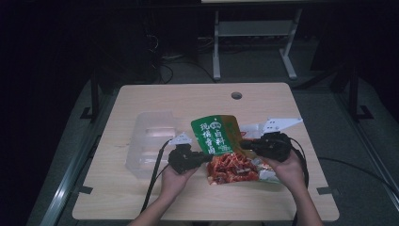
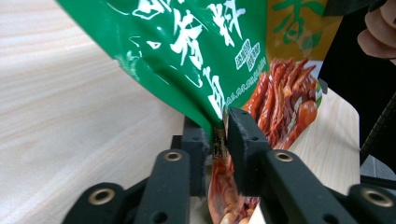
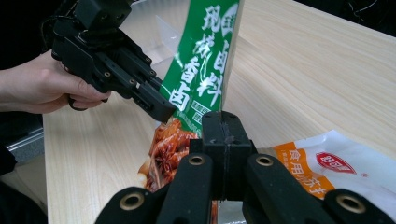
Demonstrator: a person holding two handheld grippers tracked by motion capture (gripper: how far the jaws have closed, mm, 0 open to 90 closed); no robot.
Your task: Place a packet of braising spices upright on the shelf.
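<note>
Here, green seasoning pouch [image 1: 217, 136] held upright, apparently leaning slightly, both grippers' fingers [image 2: 243, 140] pinching edges.

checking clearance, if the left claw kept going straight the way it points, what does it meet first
The green packet itself: the left claw is already shut on its edge. Past that, roughly in line, sits the right claw, though depth is unclear.

We count two grippers [image 1: 208, 157] [image 1: 245, 144], two hands [image 1: 175, 181] [image 1: 288, 169], one green snack bag [image 1: 217, 136], one white and orange packet [image 3: 327, 170], one clear plastic box [image 1: 150, 141] and one wooden table [image 1: 141, 99].
</note>
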